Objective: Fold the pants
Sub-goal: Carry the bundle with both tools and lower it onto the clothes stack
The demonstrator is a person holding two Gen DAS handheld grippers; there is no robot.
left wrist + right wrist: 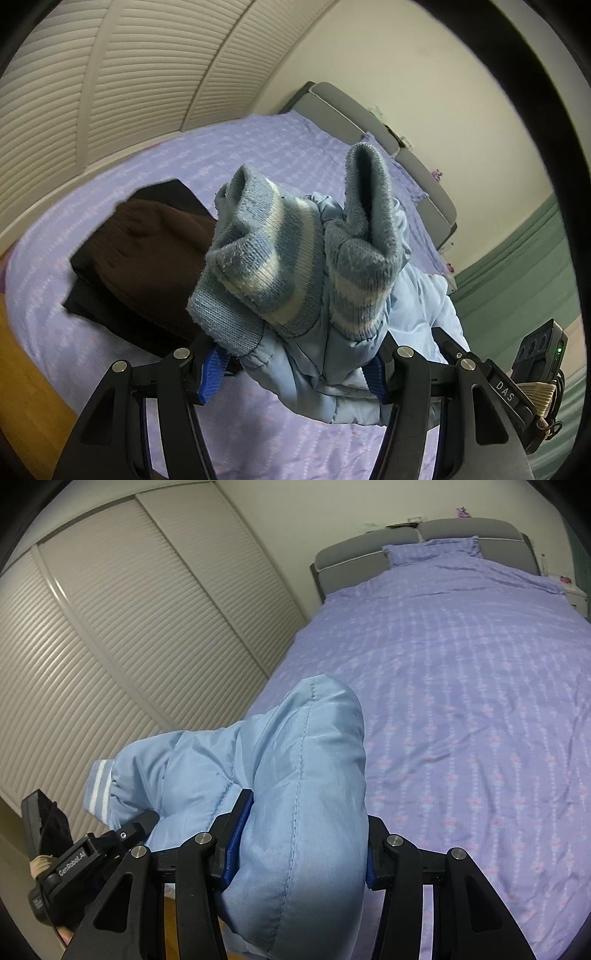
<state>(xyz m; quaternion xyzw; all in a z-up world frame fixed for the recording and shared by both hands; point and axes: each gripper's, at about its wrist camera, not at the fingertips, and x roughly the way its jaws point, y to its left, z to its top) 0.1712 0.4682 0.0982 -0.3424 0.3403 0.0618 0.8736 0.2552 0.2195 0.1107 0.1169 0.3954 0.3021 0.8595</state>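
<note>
In the right wrist view the bed point(461, 701) lies open ahead, its purple cover bare from near the right tool point(295, 849) up to the pillow point(432, 552) and the grey headboard point(354, 559). The padded blue pants point(295, 775), clamped between that tool's fingers, bulge up and block the near left. The slatted closet doors point(122, 646) wall off the left side of the bed.

In the left wrist view a stack of dark folded clothes point(144, 258) sits on the bed, left of the left tool point(295, 369). The striped knit cuffs point(295, 258) stand up over it and hide the middle; bare cover shows beyond them.
</note>
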